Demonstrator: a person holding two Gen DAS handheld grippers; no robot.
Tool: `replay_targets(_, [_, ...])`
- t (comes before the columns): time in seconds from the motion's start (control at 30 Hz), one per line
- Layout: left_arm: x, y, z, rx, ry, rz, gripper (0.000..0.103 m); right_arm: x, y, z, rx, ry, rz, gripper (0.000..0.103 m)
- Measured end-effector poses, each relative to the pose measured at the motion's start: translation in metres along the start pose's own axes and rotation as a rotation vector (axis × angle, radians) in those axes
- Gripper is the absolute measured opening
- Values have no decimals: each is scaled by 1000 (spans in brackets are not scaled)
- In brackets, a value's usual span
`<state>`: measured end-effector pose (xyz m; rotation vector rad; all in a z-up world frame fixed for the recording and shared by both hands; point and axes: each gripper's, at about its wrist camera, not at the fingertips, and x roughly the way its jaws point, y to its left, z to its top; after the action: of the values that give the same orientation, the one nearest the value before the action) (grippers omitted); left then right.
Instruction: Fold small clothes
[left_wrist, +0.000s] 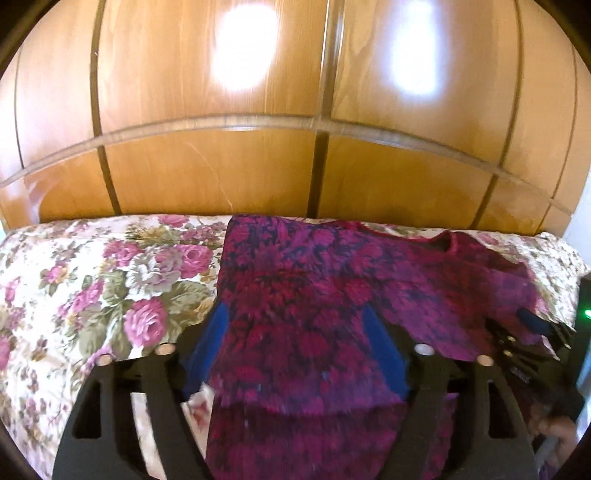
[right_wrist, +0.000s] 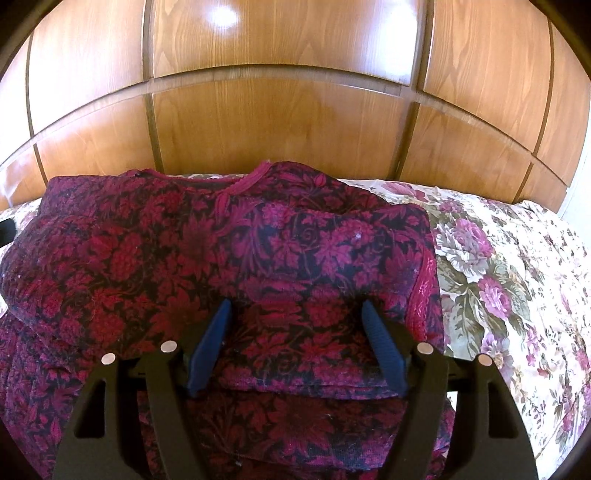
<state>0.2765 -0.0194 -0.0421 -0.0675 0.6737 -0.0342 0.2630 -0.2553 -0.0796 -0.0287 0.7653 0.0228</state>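
Note:
A small knitted garment (left_wrist: 314, 266) in magenta and dark floral pattern lies on a flowered bedspread (left_wrist: 110, 277). In the left wrist view my left gripper (left_wrist: 294, 308) stands wide, its blue fingers (left_wrist: 207, 343) on either side of a blurred stretch of the cloth that lies between them. In the right wrist view the garment (right_wrist: 166, 240) shows its neckline (right_wrist: 240, 188) at the far side and a folded layer on top. My right gripper (right_wrist: 296, 303) hovers open over the near folded edge, pads (right_wrist: 384, 347) clear of the cloth. The right gripper (left_wrist: 535, 328) also shows at the left view's right edge.
A wooden panelled wardrobe (left_wrist: 221, 166) rises right behind the bed. Bare bedspread (right_wrist: 498, 277) lies to the garment's right, and more to its left. A person's hand (left_wrist: 557, 432) shows at the lower right of the left wrist view.

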Motion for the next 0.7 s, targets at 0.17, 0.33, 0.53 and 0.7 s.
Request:
replay_targets(0.17, [-33, -2, -12, 26, -31, 1, 80, -1, 1, 0, -5, -4, -10, 74])
replay_targets(0.33, [-56, -4, -22, 28, -49, -6, 80, -1, 0, 0, -9, -4, -15, 75])
replay_targets(0.53, [-82, -4, -38, 35, -60, -4, 82, -2, 2, 0, -19, -6, -43, 78])
replay_targets(0.7, [-93, -2, -55, 30, -41, -2, 82, -5, 3, 1, -23, -7, -87, 91])
